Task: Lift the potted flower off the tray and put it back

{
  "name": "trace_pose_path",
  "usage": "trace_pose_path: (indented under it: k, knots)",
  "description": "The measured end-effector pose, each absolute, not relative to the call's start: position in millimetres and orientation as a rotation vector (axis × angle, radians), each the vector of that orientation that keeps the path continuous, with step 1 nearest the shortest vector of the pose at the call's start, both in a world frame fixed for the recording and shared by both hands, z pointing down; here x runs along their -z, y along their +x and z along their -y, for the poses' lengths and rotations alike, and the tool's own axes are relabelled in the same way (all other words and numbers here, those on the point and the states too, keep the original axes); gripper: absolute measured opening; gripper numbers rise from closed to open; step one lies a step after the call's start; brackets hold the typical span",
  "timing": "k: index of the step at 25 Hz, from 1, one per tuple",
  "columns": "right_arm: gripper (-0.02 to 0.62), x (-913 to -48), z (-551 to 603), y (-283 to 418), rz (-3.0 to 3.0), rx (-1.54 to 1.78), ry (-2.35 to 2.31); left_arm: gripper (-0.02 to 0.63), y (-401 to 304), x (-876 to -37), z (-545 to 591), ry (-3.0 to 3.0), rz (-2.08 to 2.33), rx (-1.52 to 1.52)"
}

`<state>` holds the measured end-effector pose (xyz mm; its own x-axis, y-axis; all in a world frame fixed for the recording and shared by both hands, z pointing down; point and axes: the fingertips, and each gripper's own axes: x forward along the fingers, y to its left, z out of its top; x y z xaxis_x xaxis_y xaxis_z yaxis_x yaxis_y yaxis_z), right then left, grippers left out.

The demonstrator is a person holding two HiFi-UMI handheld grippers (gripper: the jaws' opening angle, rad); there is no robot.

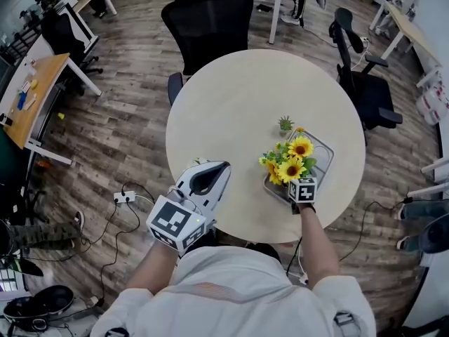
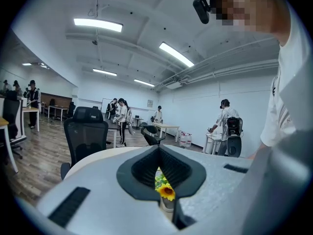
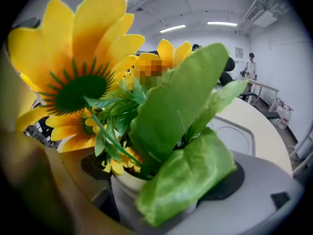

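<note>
**One pot held over the tray**

We have the right gripper (image 1: 302,188) clamped on the pot (image 3: 128,182) of the flower (image 1: 289,161), one jaw on each side. It is at the tray's (image 1: 324,149) near end; we cannot tell whether they touch. Our left gripper (image 1: 210,177) is empty, jaws together, well apart at the table (image 1: 231,104) edge.

The flower (image 1: 291,161) is showing yellow petals, dark brown centres and green leaves; its pot (image 3: 122,180) is looking cream. The tray (image 1: 324,149) is showing grey, the table (image 1: 231,111) pale beige. The left gripper (image 1: 219,168) and right gripper (image 3: 146,195) are showing light grey shells and black pads. Their cubes (image 1: 175,223) are wearing black-and-white square markers. The floor (image 1: 133,118) is showing brown wood grain.
</note>
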<state>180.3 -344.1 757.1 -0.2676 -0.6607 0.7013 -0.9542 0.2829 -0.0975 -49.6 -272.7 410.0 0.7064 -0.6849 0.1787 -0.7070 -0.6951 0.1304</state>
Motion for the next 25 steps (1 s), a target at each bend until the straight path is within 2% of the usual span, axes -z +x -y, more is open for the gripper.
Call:
trace_pose_path:
  k: [15,25]
  knots:
    - [0.520,-758.8,328.0,181.3,2.008,-0.722,1.448,0.000,-48.9,-406.6,271.2,2.733,1.096,-0.155]
    - [0.520,-689.0,267.5,202.9,2.035,-0.730,1.623,0.000,-18.9,-402.3,260.1,2.802,0.935,-0.123]
